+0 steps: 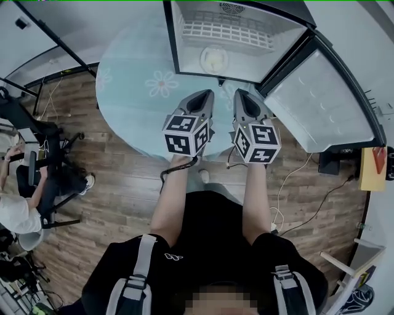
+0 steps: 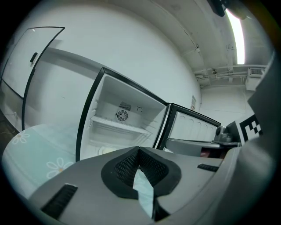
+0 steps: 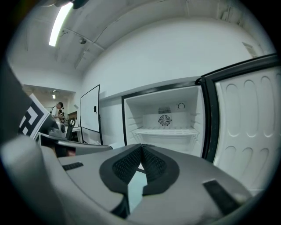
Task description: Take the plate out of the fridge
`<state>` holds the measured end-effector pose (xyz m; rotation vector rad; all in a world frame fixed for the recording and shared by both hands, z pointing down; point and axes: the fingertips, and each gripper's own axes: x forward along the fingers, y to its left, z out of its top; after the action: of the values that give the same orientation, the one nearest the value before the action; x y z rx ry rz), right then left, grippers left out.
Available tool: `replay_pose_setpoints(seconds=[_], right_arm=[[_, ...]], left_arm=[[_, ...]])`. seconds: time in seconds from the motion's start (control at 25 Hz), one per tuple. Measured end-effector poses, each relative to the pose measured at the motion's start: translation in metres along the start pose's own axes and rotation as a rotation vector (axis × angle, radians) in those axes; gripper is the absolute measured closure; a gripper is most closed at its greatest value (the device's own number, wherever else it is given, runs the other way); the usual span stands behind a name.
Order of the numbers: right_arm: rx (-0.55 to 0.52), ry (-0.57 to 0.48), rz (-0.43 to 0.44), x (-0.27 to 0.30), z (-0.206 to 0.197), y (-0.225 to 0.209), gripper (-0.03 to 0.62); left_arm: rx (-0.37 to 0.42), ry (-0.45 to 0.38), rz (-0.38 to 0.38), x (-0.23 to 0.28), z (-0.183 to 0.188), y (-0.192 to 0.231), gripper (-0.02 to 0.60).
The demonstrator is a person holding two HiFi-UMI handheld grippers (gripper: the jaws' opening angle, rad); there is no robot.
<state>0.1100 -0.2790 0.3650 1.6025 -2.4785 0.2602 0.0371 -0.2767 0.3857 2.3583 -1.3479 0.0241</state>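
Left tongs (image 1: pixel 205 93): were seen closed, empty.
Right tongs (image 1: pixel 241 93): were seen closed, empty.
Plate (image 1: pixel 213 60): was seen inside the open fridge (image 1: pixel 186 12).

Fridge (image 1: pixel 258 52): white inside, black frame, white wire-grid shelf.
Door (image 1: pixel 320 101): white inner lining with a black edge.
Plate (image 1: pixel 213 60): pale, seemingly cream to faint yellow; the glare inside makes the shade uncertain.
Table (image 1: pixel 132 74): light blue-green top printed with white daisies.
Floor (image 1: pixel 117 178): brown wood planks with streaked grain.
Left gripper (image 1: pixel 206 93) and right gripper (image 1: pixel 241 93): grey shells, black pads with a fine mesh texture, each cube carrying black-and-white square markers.
Shirt (image 1: pixel 209 246): plain black.
Straps (image 1: pixel 132 289): grey with black buckles.
Cable (image 1: pixel 320 203): black, with a white one beside it.
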Motion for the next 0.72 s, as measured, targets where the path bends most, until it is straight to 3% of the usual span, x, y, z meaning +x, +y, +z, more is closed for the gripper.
replay_pose_setpoints(seconds=[0.16, 0.32, 0.48, 0.72], right_arm=[[0.038, 0.010, -0.016, 0.015, -0.003, -0.015, 0.589], [0.032, 0.081, 0.002, 0.040, -0.033, -0.015, 0.589], [0.066, 0.136, -0.042, 0.067, -0.055, -0.040, 0.589], [0.120, 0.196, -0.065, 0.107, -0.077, -0.057, 0.589]], left_arm=[[0.004, 0.009, -0.002, 0.013, 0.000, 0.008, 0.580], [-0.030, 0.073, 0.008, 0.035, -0.030, 0.029, 0.580], [-0.053, 0.118, 0.025, 0.064, -0.046, 0.052, 0.580], [-0.120, 0.112, 0.025, 0.091, -0.048, 0.096, 0.580]])
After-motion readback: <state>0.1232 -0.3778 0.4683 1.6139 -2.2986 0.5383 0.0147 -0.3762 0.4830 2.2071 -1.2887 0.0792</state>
